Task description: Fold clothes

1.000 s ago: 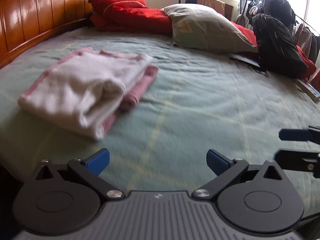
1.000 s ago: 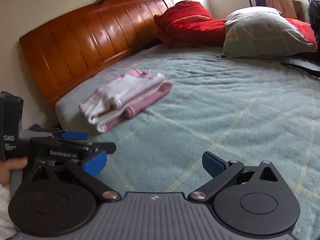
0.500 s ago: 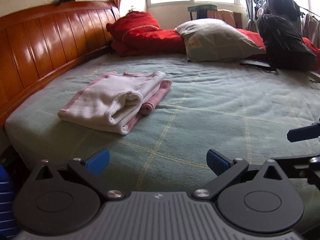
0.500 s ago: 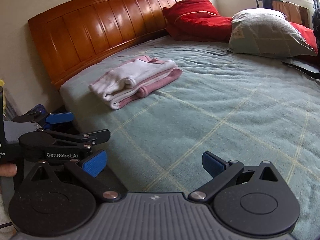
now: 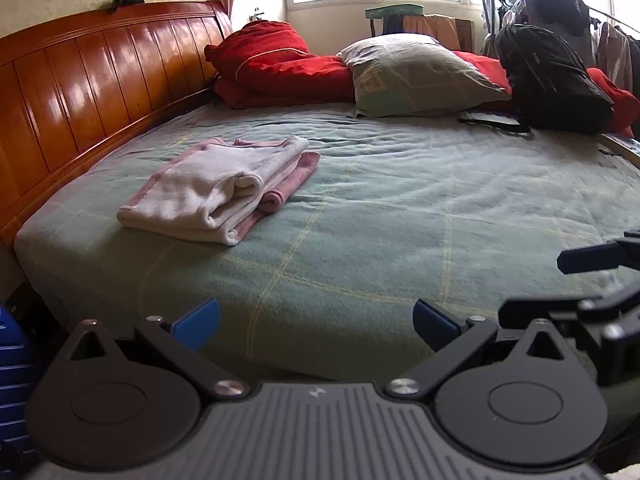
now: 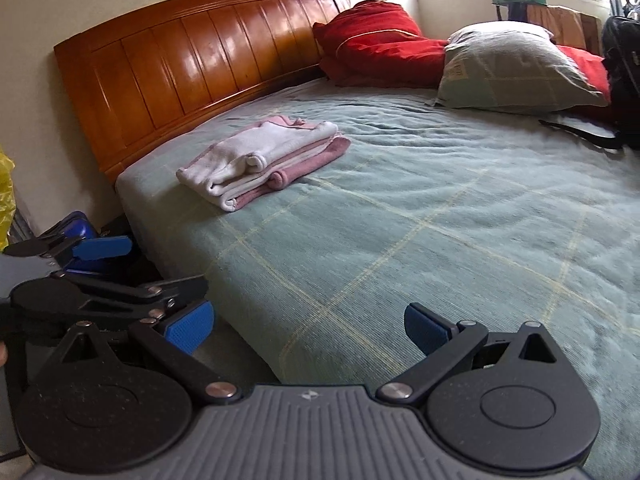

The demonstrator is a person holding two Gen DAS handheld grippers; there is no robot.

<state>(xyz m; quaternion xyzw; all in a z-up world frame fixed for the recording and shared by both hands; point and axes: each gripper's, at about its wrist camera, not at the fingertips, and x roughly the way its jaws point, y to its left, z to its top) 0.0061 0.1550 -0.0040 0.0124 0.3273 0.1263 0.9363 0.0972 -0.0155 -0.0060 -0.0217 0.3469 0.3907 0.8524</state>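
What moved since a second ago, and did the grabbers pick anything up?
Both grabbers backed away from the bed: the folded clothes now look smaller and farther off, and the bed's near edge shows. The left gripper and right gripper took hold of nothing; both stayed open and empty. The clothes stayed folded in the same spot near the headboard, and the pillow did not move.

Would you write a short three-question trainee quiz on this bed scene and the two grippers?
1. True or false: the folded clothes are clamped in the left gripper.
2. What lies nearest the wooden headboard: A the folded clothes, B the black backpack, C the grey pillow?
3. How do the jaws of the right gripper stand?

Key: 1 false; 2 A; 3 open, holding nothing, near the bed edge.
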